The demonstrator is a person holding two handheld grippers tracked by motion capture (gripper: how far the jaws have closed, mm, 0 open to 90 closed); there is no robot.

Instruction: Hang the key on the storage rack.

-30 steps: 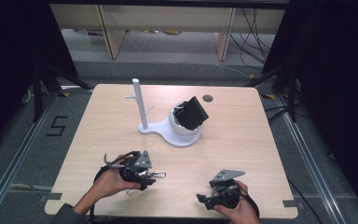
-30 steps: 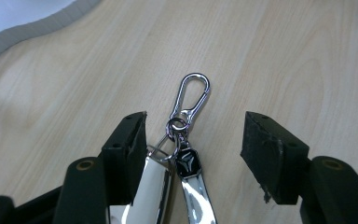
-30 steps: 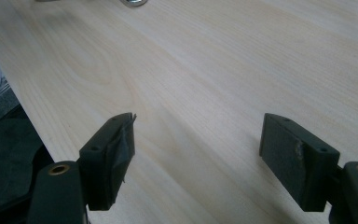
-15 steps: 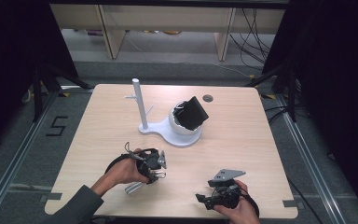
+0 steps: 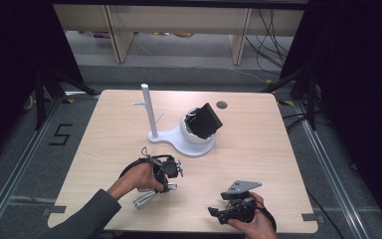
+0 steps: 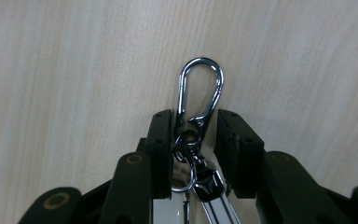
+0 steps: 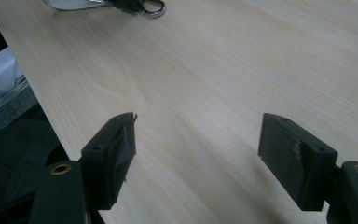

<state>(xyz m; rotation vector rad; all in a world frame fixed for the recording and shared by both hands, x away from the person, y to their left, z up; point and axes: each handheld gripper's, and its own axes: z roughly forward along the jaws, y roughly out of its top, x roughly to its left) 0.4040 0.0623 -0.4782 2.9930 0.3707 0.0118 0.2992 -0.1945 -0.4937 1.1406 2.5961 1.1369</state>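
A silver carabiner (image 6: 200,91) with a ring and a black key fob (image 6: 208,179) sits between the jaws of my left gripper (image 6: 195,128), which is shut on the clip's lower end. From above, that gripper (image 5: 175,169) is at the front left of the table, and a silver key part (image 5: 144,199) trails below the hand. My right gripper (image 5: 215,213) rests near the front edge, jaws wide apart with nothing between them (image 7: 196,135). The keychain (image 7: 121,5) appears at the top of the right gripper view.
A white stand (image 5: 179,142) with an upright post (image 5: 147,107) and a black boxy object (image 5: 206,119) on its dome occupies the table's middle. A dark round hole (image 5: 222,105) lies near the far edge. The wooden table (image 5: 258,149) drops to dark floor on all sides.
My left hand has shifted right and turned, and the silver key part now trails toward the front left. The right gripper has stayed in place.
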